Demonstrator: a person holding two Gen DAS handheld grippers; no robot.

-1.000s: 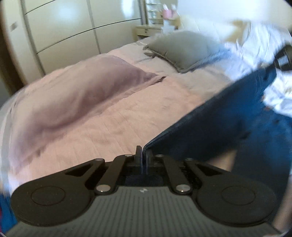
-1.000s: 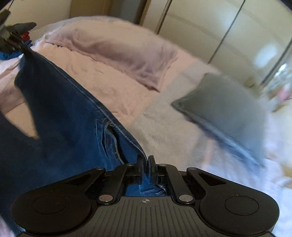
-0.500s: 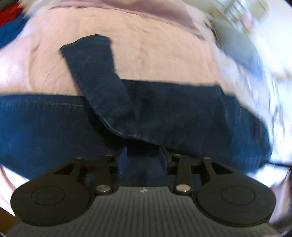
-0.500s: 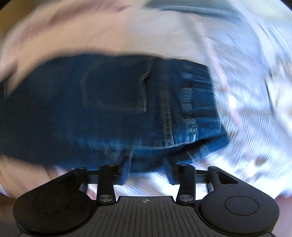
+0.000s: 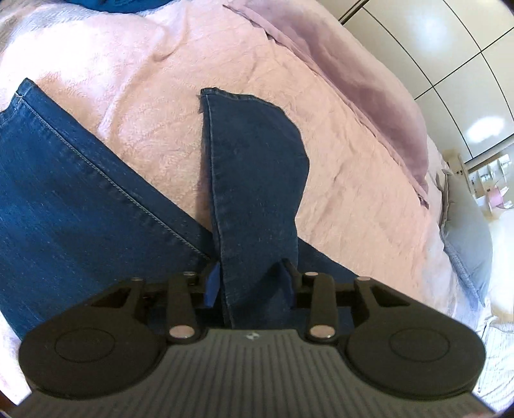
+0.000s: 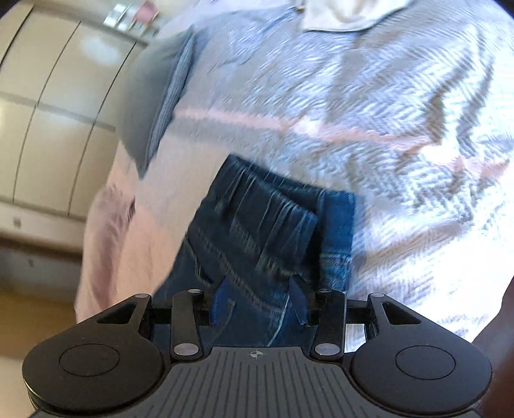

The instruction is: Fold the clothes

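Note:
Dark blue jeans lie on the pink bedspread (image 5: 337,199). In the left wrist view one narrow leg (image 5: 253,167) runs from between the jaws up across the bed, over a wider leg (image 5: 64,199) slanting left. My left gripper (image 5: 250,281) is open, its blue pads (image 5: 211,284) standing apart either side of the narrow leg. In the blurred right wrist view the waistband end of the jeans (image 6: 257,218) lies folded. My right gripper (image 6: 259,299) is open just above it, with denim between the spread pads (image 6: 297,300).
A mauve pillow (image 5: 363,86) and a grey pillow (image 5: 465,244) lie beyond the jeans. A white-grey patterned blanket (image 6: 385,112) covers the bed's right part. Cream wardrobe doors (image 6: 48,112) stand past the bed edge. More blue cloth (image 5: 128,4) lies at the top.
Both grippers were shut on the jeans held up in the air. They have rolled, come down to the bed and opened; the jeans now lie on the bedspread.

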